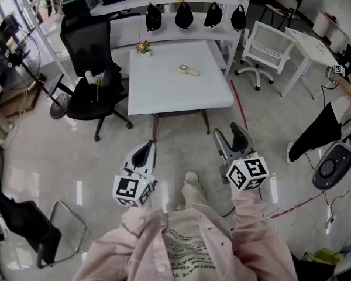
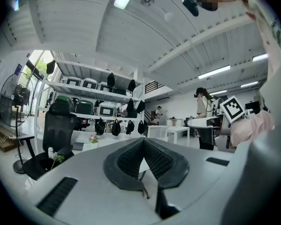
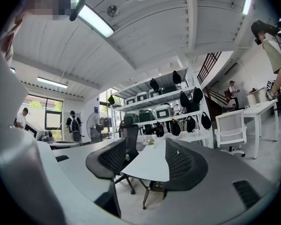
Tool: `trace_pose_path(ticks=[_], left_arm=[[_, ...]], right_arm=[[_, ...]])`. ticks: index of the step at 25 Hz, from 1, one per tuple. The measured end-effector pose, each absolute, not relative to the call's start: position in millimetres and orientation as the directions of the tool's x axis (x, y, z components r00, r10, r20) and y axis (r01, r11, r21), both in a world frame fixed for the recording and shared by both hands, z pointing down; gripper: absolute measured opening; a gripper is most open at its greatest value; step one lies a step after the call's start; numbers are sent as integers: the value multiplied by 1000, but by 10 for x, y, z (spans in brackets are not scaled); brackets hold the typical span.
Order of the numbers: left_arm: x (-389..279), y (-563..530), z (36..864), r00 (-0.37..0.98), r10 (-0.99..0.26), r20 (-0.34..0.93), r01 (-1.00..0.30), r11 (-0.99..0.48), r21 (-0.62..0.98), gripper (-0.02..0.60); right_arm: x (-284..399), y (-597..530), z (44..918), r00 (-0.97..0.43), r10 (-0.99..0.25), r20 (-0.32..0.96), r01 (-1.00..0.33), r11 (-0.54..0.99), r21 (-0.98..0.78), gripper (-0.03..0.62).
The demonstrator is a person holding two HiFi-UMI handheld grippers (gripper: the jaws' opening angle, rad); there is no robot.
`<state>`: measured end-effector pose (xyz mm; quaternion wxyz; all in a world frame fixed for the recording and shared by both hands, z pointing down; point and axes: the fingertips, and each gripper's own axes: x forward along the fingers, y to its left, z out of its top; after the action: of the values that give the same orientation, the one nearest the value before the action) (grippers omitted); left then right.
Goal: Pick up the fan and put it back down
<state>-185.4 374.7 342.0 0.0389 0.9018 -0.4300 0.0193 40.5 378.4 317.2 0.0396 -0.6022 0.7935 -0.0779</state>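
Note:
The fan (image 1: 21, 56) is a black standing fan with a wire cage, far left of the head view beside a black office chair. It also shows at the left edge of the left gripper view as the fan (image 2: 12, 96), and small in the distance of the right gripper view as the fan (image 3: 92, 121). My left gripper (image 1: 145, 148) is held low in front of me, its jaws shut with nothing between them (image 2: 143, 143). My right gripper (image 1: 229, 132) stands open and empty, and the table's near corner shows through its gap (image 3: 146, 145). Both grippers are well away from the fan.
A white table (image 1: 175, 92) stands straight ahead with a small flower pot (image 1: 143, 47) and a tape roll (image 1: 188, 70) on it. The black office chair (image 1: 88, 69) is left of it and a white chair (image 1: 268, 47) to the right. Shelving with black bags (image 1: 184, 15) is behind. Another person (image 1: 330, 124) stands at right.

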Motion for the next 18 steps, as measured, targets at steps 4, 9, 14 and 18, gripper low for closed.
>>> trace_pose_path(ticks=[4, 9, 14, 18], left_arm=[[-1790, 3496, 3473, 623, -779, 74, -782, -621, 54, 1], [-1632, 2967, 3426, 610, -789, 68, -792, -607, 60, 2], [-1373, 2440, 3434, 614, -787, 61, -789, -611, 67, 0], [-1224, 2103, 3427, 612, -789, 63, -791, -608, 67, 0]], right_arm=[[511, 3510, 3212, -275, -961, 29, -947, 265, -181, 230], [674, 3008, 3224, -296, -954, 38, -942, 286, -175, 230], [890, 2492, 3294, -309, -950, 45, -938, 297, -181, 230], [1032, 2133, 3283, -329, -943, 37, -929, 317, -194, 230]])
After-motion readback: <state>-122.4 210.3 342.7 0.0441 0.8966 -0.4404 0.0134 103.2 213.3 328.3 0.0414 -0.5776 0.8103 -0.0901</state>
